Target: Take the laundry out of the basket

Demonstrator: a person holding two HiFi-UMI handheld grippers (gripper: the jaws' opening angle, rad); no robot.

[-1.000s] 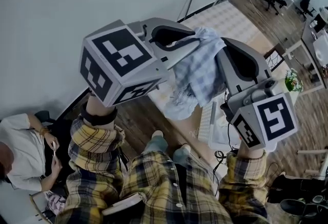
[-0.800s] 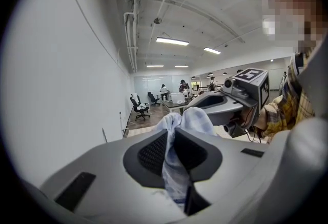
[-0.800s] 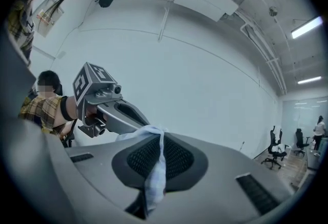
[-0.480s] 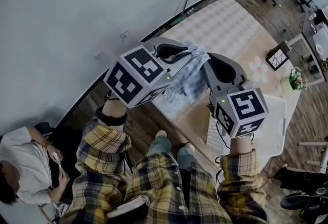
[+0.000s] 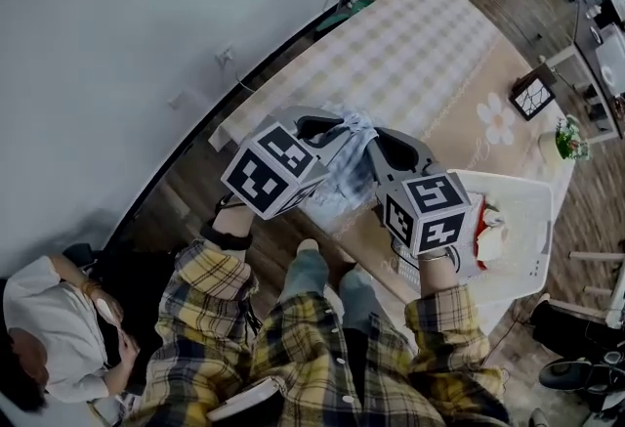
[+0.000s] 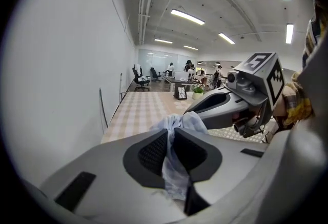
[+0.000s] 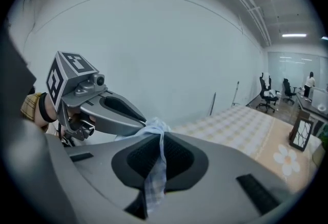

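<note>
- Left claw pinches the pale blue checked cloth, jaws nearly together.
- Right claw grips the same cloth, possibly a shirt, at frame centre.

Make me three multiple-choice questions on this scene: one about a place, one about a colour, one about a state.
1. In the head view, where is the white basket?
A. far left
B. right of the right claw
C. against the wall

2. What colour is the cloth?
A. red
B. black
C. light blue check

3. How do the left claw and right claw stand?
A. both shut on the cloth
B. both open, empty
C. one open, one shut

Key:
1. B: the basket lies to the right of that claw.
2. C: pale blue checks show in every view.
3. A: each gripper view shows the cloth pinched in its claw.
</note>
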